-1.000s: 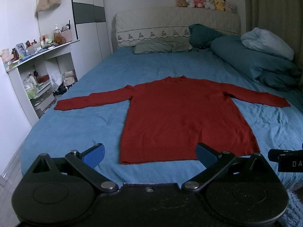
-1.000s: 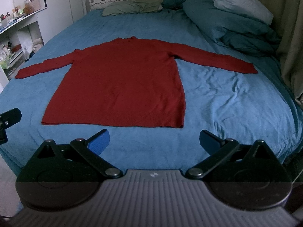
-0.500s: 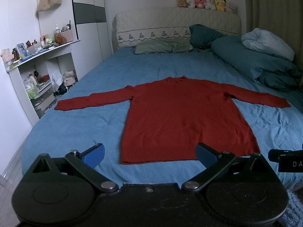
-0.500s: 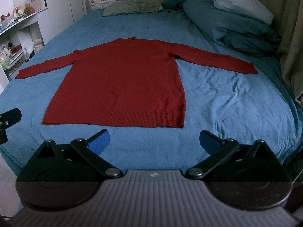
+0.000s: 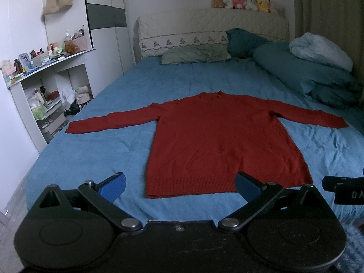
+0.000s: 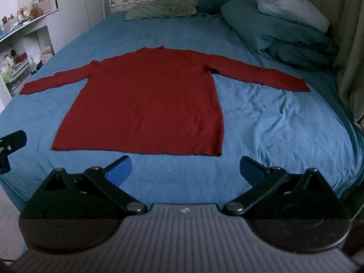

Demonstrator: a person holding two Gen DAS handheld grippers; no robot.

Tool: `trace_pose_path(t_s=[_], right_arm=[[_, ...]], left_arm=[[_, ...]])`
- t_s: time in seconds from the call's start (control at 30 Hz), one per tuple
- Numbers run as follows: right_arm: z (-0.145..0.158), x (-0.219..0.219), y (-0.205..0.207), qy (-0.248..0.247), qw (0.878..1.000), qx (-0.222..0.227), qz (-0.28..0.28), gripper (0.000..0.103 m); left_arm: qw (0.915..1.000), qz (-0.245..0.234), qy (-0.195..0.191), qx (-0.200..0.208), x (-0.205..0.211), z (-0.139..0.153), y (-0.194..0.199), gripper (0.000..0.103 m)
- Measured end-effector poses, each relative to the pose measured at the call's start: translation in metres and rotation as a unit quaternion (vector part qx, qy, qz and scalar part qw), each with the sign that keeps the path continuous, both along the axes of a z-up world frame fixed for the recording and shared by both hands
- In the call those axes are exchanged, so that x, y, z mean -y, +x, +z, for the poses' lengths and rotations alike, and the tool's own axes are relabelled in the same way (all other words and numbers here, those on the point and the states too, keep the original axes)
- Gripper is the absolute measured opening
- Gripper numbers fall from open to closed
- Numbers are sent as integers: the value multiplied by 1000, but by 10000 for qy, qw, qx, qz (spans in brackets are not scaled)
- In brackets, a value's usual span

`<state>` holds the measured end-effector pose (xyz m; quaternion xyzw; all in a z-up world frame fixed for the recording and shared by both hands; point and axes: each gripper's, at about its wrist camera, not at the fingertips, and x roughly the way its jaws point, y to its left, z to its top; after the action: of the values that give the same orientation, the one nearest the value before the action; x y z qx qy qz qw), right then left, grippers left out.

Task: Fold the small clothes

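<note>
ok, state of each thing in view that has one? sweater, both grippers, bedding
red sweater: spread flat, unfolded, sleeves out to both sides
left gripper: open, empty, short of the hem
right gripper: open, empty, short of the hem
teal duvet: bunched up by the headboard
blue sheet: wrinkled beside the sweater

Red long-sleeved sweater (image 6: 147, 100): spread flat, face down or up not discernible, on the blue bedsheet (image 6: 284, 122); both sleeves extended sideways, ribbed hem nearest the camera. Right gripper (image 6: 185, 170): blue-padded fingers (image 6: 120, 168) spread wide, held over the sheet just short of the hem, gripping nothing. Left gripper (image 6: 10, 143): only a dark part at the left edge. Teal duvet (image 6: 273, 27), pale blanket (image 6: 293, 9) atop it: bundled far right. Green pillow (image 6: 159, 9): at the headboard. Cluttered white shelving (image 6: 25, 34): left of the bed.
</note>
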<state>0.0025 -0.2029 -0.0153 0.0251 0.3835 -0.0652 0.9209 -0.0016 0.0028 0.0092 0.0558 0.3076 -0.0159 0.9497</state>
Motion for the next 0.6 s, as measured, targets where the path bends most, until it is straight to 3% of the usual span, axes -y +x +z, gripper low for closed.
trace_pose_path(t_s=[0.13, 0.3, 0.43, 0.6], right_arm=[[6, 7, 10, 60, 10000, 67, -42, 103], [9, 32, 39, 160, 9994, 159, -254, 103], [4, 68, 86, 125, 9981, 198, -563, 103], [-16, 124, 154, 208, 9937, 342, -1048, 103]], left_arm=[[9998, -104, 76, 161, 3, 13, 14, 103], [9988, -281, 202, 348, 19, 29, 65, 103], [9978, -464, 260, 383, 42, 31, 137, 103], [9941, -887, 427, 449, 87, 14, 241, 103]])
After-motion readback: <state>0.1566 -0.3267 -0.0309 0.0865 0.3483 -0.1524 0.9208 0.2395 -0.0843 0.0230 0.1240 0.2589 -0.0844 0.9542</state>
